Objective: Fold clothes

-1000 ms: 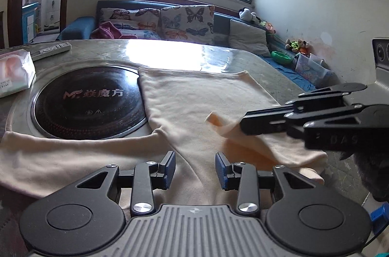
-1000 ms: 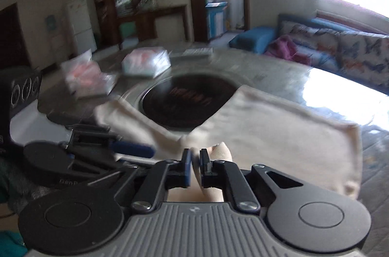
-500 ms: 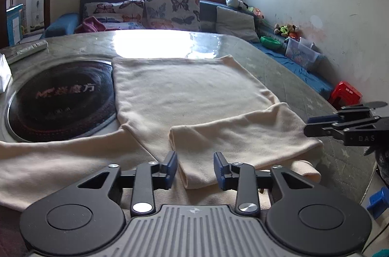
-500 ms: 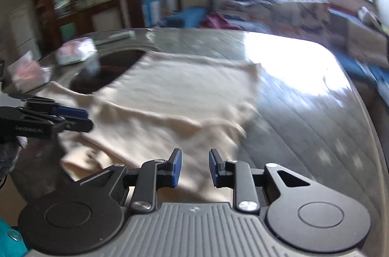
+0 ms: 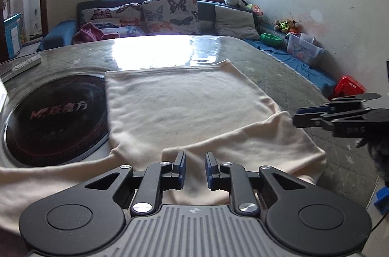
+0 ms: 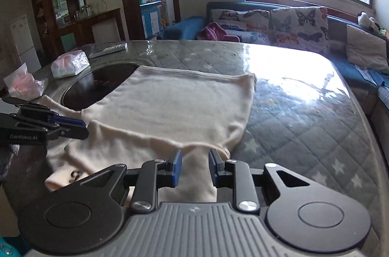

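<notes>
Looking down along my left gripper (image 5: pixel 194 165), I see its jaws set a narrow gap apart, having just been closing, with nothing pinched between the blue pads — only the cream garment (image 5: pixel 184 106) lying flat beneath them. That garment is spread on the round table (image 5: pixel 279 67), its body stretching away toward the window, one edge overlapping the dark round hotplate (image 5: pixel 56 120) set in the tabletop. A sleeve (image 5: pixel 243 142) is folded across the near part of the body, its cuff end just ahead of my left fingertips. My right gripper (image 6: pixel 194 165) hovers over the garment's near right corner, jaws a little apart and gripping nothing; cloth shows through the gap, but I can't tell whether the pads touch it. From the right wrist view the left gripper comes in from the left edge, tips close to the folded sleeve's end. Tissue packs (image 6: pixel 70 63) and a remote (image 6: pixel 109 49) sit at the table's far left — well apart from the cloth.
</notes>
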Available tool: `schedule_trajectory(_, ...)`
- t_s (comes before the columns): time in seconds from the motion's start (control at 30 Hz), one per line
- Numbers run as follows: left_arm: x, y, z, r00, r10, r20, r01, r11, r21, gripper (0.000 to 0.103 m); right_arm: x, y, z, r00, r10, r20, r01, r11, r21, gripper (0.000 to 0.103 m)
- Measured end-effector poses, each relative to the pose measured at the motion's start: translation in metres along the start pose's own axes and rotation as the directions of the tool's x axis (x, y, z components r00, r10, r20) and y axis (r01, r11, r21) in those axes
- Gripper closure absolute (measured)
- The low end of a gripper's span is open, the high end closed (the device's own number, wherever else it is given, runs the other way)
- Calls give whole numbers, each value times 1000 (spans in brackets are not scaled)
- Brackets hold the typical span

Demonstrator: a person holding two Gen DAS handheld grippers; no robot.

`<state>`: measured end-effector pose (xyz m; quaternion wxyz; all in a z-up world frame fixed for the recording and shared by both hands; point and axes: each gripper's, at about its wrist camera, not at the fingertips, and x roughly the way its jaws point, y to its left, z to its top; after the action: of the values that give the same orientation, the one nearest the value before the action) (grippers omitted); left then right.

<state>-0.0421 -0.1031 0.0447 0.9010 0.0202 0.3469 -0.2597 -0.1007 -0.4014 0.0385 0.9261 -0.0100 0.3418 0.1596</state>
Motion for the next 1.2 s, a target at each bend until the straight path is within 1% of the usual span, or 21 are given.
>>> schedule_trajectory(0.13, 19, 5, 1, 999, 29, -32, -29, 999, -20, 84, 25, -1, 3, 999, 4, -32, -5, 1000, -2, 80)
schedule_trajectory(0.23, 16, 10, -1, 1000, 14, -22, -15, 999, -44, 84, 28, 0, 1, 999, 1, -41, -1, 1000, -14, 80)
schedule_trajectory(0.3, 8, 13, -2, 1000, 20, -7, -21, 998, -55, 84, 25, 1, 1, 999, -1, -38, 1, 1000, -25, 80)
schedule_trajectory(0.4, -9, 22, -3, 998, 52, 19, -50, 995, -83, 84, 18, 7, 3, 1000, -1, -30, -1, 999, -51, 79)
schedule_trajectory(0.47, -22, 33, -8, 995, 97, 26, -93, 989, -117, 84, 17, 13, 4, 999, 8, -33, -10, 997, -73, 79)
schedule_trajectory(0.57, -40, 53, -16, 984, 175, 28, -167, 970, -174, 83, 19, 31, 7, 998, 49, -47, -54, 990, -128, 79)
schedule_trajectory(0.63, -50, 68, -22, 972, 234, 22, -224, 950, -216, 82, 22, 46, 10, 995, 87, -57, -95, 981, -169, 79)
schedule_trajectory(0.77, -72, 98, -34, 937, 350, 2, -330, 888, -320, 77, 32, 80, 14, 982, 167, -88, -183, 951, -249, 79)
schedule_trajectory(0.8, -77, 105, -36, 927, 376, 0, -354, 871, -341, 77, 34, 88, 15, 978, 184, -94, -203, 942, -266, 79)
schedule_trajectory(0.87, -86, 116, -43, 902, 433, -5, -403, 835, -376, 71, 39, 104, 17, 970, 218, -108, -241, 925, -294, 79)
schedule_trajectory(0.93, -94, 127, -49, 878, 478, -15, -439, 793, -421, 68, 44, 117, 17, 961, 248, -121, -274, 909, -314, 79)
schedule_trajectory(1.03, -103, 141, -58, 849, 528, -37, -478, 736, -479, 66, 57, 133, 11, 949, 264, -170, -308, 890, -337, 79)
schedule_trajectory(1.1, -106, 150, -63, 830, 555, -58, -504, 700, -506, 66, 59, 138, 8, 951, 257, -169, -302, 885, -354, 79)
schedule_trajectory(1.2, -106, 161, -65, 816, 573, -80, -522, 669, -529, 66, 53, 136, 11, 951, 268, -156, -306, 888, -343, 79)
